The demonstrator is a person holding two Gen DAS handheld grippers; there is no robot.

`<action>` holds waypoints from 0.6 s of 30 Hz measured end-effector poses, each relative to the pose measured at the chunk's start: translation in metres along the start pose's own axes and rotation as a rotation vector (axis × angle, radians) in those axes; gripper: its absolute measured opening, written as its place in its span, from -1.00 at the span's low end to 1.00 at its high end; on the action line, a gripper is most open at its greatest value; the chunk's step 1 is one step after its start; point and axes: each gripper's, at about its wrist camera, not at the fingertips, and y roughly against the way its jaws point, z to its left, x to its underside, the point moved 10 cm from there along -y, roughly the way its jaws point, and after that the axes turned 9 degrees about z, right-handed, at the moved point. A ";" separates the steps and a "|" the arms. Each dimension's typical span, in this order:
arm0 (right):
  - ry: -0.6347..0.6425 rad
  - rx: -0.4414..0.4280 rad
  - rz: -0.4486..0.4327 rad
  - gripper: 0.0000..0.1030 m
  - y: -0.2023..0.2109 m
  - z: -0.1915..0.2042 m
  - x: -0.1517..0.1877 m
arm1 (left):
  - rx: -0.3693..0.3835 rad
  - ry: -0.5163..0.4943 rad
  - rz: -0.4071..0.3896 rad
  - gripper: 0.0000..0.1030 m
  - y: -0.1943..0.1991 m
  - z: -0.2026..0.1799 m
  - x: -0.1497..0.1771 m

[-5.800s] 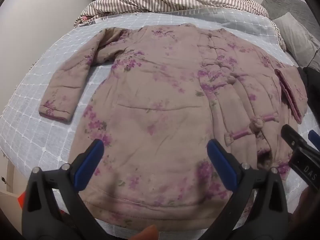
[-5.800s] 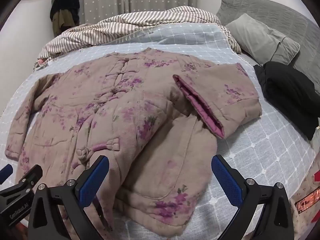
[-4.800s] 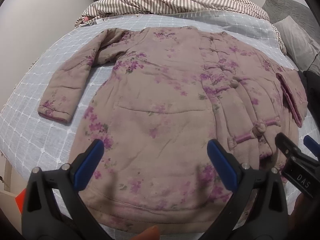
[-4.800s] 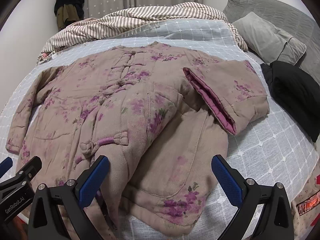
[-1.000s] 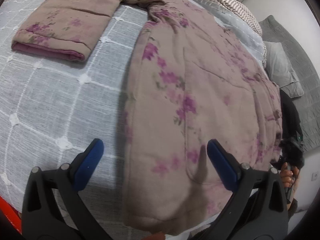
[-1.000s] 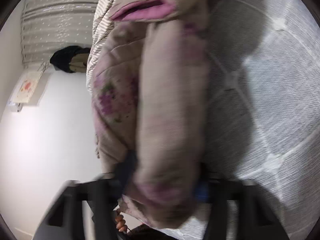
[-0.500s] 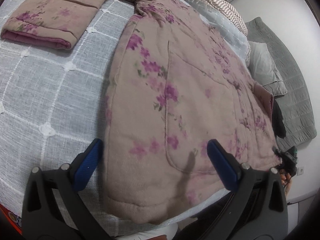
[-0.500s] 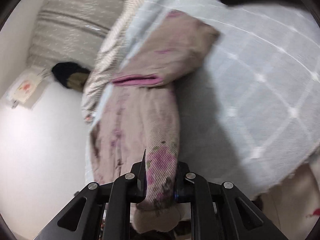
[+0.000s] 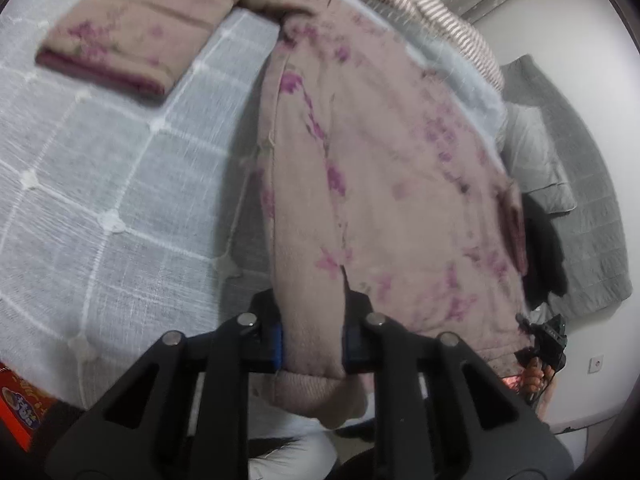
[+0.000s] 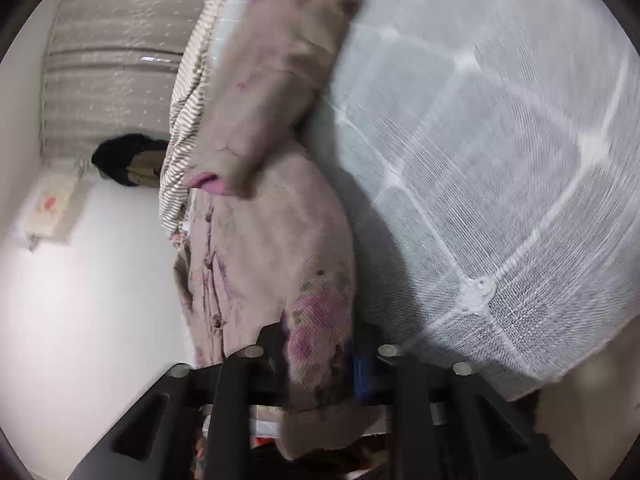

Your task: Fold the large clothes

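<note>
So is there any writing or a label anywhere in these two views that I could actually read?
None can be read.
Red box at the lower left of the left wrist view: colourful print, too blurred and cut off to read.
Sheet on the wall in the right wrist view: a red mark, too small and blurred to read.

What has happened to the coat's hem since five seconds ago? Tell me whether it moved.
Yes. The hem lay flat on the bedspread then; now its corner hangs past the bed's edge, pinched between the left gripper's fingers, which have just closed.
</note>
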 end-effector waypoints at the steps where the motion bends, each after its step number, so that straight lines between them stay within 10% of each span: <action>1: 0.021 -0.020 -0.023 -0.67 0.016 0.001 0.004 | 0.012 -0.020 -0.033 -0.61 0.016 -0.010 0.001; 5: 0.116 0.015 -0.073 -0.68 0.056 0.020 -0.003 | -0.080 -0.089 -0.019 -0.61 0.024 -0.013 0.013; 11: 0.103 0.398 0.013 -0.56 0.023 -0.051 0.009 | -0.321 -0.205 0.060 -0.50 -0.024 0.018 0.024; 18: 0.232 0.628 -0.183 0.14 0.056 0.002 -0.001 | -0.496 -0.358 -0.085 0.45 0.017 0.007 -0.005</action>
